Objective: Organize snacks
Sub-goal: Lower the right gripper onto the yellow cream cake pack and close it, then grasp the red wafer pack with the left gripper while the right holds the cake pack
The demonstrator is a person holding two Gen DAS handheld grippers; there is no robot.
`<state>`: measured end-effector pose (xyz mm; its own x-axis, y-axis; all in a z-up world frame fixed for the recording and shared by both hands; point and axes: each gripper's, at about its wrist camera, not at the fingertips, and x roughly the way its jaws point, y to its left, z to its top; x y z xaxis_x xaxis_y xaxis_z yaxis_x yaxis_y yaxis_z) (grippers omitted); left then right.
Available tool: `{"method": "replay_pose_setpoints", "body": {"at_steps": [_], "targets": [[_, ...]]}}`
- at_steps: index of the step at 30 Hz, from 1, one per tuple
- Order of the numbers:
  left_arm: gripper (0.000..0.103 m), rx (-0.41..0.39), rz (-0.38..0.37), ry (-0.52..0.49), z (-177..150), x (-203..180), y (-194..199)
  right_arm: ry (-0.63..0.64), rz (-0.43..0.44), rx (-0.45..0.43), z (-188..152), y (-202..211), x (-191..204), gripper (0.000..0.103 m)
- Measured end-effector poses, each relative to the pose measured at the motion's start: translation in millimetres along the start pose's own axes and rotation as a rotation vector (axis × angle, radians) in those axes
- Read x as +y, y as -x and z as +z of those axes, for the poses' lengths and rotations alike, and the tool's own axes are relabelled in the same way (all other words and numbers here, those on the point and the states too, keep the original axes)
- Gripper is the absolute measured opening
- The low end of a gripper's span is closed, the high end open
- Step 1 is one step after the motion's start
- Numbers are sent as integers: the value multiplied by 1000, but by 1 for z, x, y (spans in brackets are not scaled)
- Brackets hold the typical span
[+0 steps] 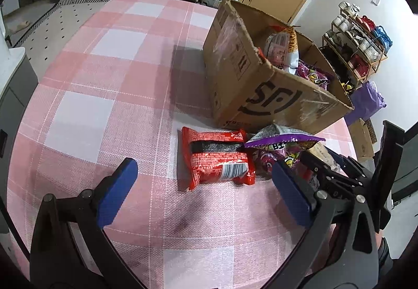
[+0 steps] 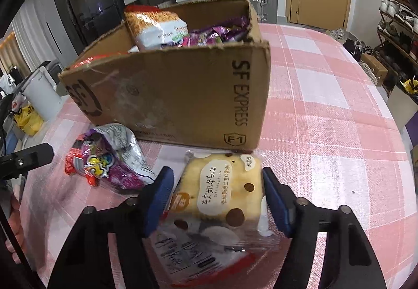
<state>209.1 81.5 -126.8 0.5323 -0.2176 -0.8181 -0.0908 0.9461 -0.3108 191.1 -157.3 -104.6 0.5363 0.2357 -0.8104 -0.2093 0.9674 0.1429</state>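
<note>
The right tongs (image 2: pixel 218 184) are clamped around a yellow spotted cake packet (image 2: pixel 222 192), pads against both its sides, just in front of the cardboard box (image 2: pixel 183 95) on the pink checked desk (image 2: pixel 326 132). The left tongs (image 1: pixel 203 179) hang wide apart and empty above a red snack bag (image 1: pixel 216 158). That bag lies beside a purple snack bag (image 1: pixel 277 148) near the box's corner; more snacks fill the box.
</note>
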Motion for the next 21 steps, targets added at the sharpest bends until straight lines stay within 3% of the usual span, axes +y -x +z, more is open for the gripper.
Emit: {"method": "replay_pose_setpoints", "body": {"at_steps": [3,21], "targets": [[102,1,1,5,-1,3,0,-1,-7,5,2,-3,-2,59],[102,16,40,-3,-8,-5,1,21,-9,-47,-17,19,11,59]]}}
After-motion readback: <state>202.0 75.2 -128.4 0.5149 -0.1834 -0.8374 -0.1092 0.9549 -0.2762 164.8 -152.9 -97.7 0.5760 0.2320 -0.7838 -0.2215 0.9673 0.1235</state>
